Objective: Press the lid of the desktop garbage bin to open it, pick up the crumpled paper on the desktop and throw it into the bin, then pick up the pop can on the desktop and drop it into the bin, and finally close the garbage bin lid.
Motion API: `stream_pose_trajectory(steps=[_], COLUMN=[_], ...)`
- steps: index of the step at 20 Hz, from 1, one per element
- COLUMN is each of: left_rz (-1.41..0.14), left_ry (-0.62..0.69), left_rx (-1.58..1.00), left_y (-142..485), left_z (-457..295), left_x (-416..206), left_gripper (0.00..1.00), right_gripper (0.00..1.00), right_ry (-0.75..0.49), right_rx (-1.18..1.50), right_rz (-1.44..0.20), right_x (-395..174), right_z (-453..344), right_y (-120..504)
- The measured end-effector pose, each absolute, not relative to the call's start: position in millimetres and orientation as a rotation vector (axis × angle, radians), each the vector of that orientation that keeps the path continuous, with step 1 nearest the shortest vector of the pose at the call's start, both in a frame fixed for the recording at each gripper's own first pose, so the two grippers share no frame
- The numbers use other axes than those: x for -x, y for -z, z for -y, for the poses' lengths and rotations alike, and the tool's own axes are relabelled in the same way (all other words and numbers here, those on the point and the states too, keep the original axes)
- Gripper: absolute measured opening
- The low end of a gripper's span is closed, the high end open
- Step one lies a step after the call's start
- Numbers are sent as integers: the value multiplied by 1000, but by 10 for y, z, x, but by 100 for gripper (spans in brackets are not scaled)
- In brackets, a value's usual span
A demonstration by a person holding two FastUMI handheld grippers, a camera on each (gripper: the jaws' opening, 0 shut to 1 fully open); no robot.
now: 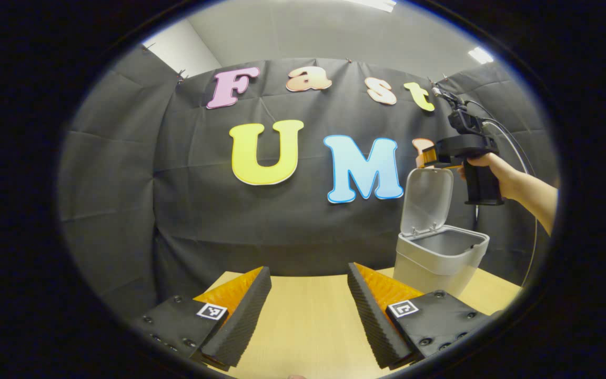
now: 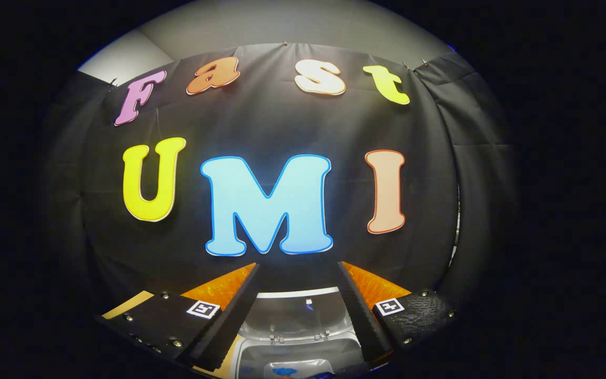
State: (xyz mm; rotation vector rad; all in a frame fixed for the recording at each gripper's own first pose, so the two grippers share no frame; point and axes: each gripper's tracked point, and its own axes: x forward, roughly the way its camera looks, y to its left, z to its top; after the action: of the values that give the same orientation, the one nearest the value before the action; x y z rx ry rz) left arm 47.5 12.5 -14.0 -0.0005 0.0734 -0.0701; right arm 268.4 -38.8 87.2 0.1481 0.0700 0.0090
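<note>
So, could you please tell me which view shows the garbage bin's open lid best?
The left gripper view: the lid stands upright, hinged behind the bin, with the right claw at its top edge. The right gripper view looks down on the lid between its own fingers, partly cropped.

No words or numbers I can read, only coded squares on my fingers.

My left gripper (image 1: 308, 273) carries two small square tags, each a black block pattern on white. One tag (image 1: 212, 311) sits on the flat plate behind the left finger, and the other tag (image 1: 403, 308) sits on the plate behind the right finger. My right gripper (image 2: 298, 269) bears the same kind of pair in the same places, a left square (image 2: 202, 309) and a right square (image 2: 390, 306). They are machine codes, not letters. The bin (image 1: 440, 252) shows plain walls, with no print I can make out.
</note>
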Motion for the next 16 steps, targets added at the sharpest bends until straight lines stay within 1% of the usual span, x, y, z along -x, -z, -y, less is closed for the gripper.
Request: stream_pose_trajectory(steps=[4,10,11,16], left_rz=[-71,-77,-77,-66], left_ry=[67,45,35,34], left_rx=[16,29,35,30], left_y=[133,199,207,185], left_z=[-125,-98,-89,-119], left_x=[-388,-283,-277,-347], left_gripper=[100,100,89,98], right_gripper=[92,92,92,92], right_ry=[-16,-79,-87,-72], right_rx=[-148,-155,-152,-109], right_rz=[-80,-121,-139,-179], right_x=[-2396,-2111,-2074,-1856], right_z=[397,388,388,355], right_y=[-775,-592,-526,-216])
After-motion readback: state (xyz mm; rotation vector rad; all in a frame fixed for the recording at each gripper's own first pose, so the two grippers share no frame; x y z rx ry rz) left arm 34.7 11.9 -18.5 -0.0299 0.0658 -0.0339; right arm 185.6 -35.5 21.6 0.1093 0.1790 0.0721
